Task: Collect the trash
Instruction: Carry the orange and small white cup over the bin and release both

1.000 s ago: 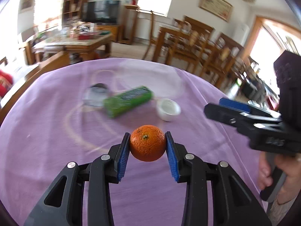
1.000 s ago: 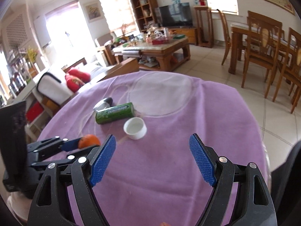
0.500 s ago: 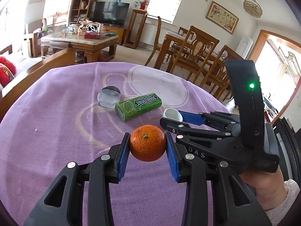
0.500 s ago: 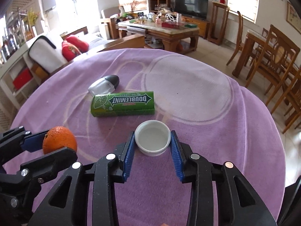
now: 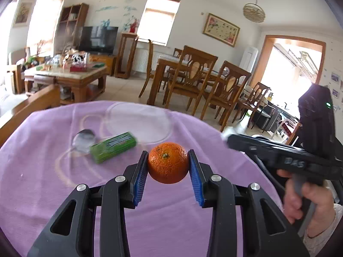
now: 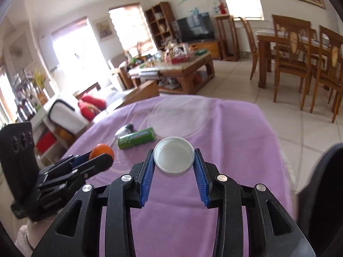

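Between my left gripper's (image 5: 167, 163) blue pads I have the orange (image 5: 167, 162) pinched on both sides, and it hangs clear above the purple tablecloth (image 5: 42, 184). Over on the right, my right gripper (image 6: 174, 160) has just closed its jaws, and the white cap (image 6: 174, 160) now sits squeezed between its pads with the open side facing up, lifted off the cloth. From the right wrist view I can see the left gripper low at the left, with the orange showing at its tip. From the left wrist view the right gripper comes in from the right edge, gripped by a hand (image 5: 308, 201) with a pale sleeve; its tip is smeared by blur, so I cannot make out the cap there. Farther out on the cloth lies the green gum pack (image 6: 137, 138) on its side, and just beyond it, close to its left end, a small clear bottle with a dark cap (image 6: 124, 129), also lying down. Both are well apart from either gripper. Past the table edge I see a wooden coffee table (image 6: 184, 68) piled with clutter and a dining set (image 5: 193, 79) of wooden chairs
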Demonstrator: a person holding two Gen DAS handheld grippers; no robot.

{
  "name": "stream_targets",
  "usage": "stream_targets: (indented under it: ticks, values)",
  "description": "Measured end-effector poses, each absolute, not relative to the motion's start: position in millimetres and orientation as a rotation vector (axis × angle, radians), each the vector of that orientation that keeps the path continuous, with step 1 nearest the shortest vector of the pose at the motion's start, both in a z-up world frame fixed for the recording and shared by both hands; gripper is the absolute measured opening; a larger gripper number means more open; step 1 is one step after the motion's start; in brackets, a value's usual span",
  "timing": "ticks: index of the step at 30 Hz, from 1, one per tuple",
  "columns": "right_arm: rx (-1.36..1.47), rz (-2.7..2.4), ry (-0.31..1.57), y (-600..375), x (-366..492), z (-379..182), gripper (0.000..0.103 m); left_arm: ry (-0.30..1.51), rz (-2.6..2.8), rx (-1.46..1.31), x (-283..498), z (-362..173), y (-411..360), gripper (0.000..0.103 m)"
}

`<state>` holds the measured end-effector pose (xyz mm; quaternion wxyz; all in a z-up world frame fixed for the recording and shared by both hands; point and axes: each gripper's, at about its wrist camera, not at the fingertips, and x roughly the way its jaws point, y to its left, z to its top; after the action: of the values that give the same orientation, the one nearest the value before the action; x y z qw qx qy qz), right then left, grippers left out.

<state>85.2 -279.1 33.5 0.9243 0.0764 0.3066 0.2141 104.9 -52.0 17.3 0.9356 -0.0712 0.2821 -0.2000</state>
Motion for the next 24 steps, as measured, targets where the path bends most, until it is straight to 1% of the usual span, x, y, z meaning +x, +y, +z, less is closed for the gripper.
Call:
stream_targets:
  ticks: [5, 9, 15, 19, 24]
  values:
    - [0.222, 0.341, 0.534, -355.4, 34.4, 53.3, 0.037, 0.572, -0.508, -0.129, 90.6, 34.0, -99.2, 0.037]
    - [0.283, 0.252, 0.491, -424.4, 4.1, 55.3, 0.037, 0.567, -0.617, -0.091, 78.0, 47.5, -154.9, 0.037]
    - [0.362, 0.155, 0.472, -506.1, -29.7, 40.9, 0.037, 0.586, -0.744, -0.058, 69.1, 47.2, -229.3, 0.037]
    - [0.402, 0.119, 0.473, -544.0, -42.8, 26.2, 0.037, 0.622, -0.803, -0.021, 73.2, 37.0, -277.8, 0.037]
    - [0.457, 0.098, 0.489, -575.7, -51.7, 1.3, 0.037, 0.670, -0.841, 0.023, 78.1, 24.9, -317.4, 0.037]
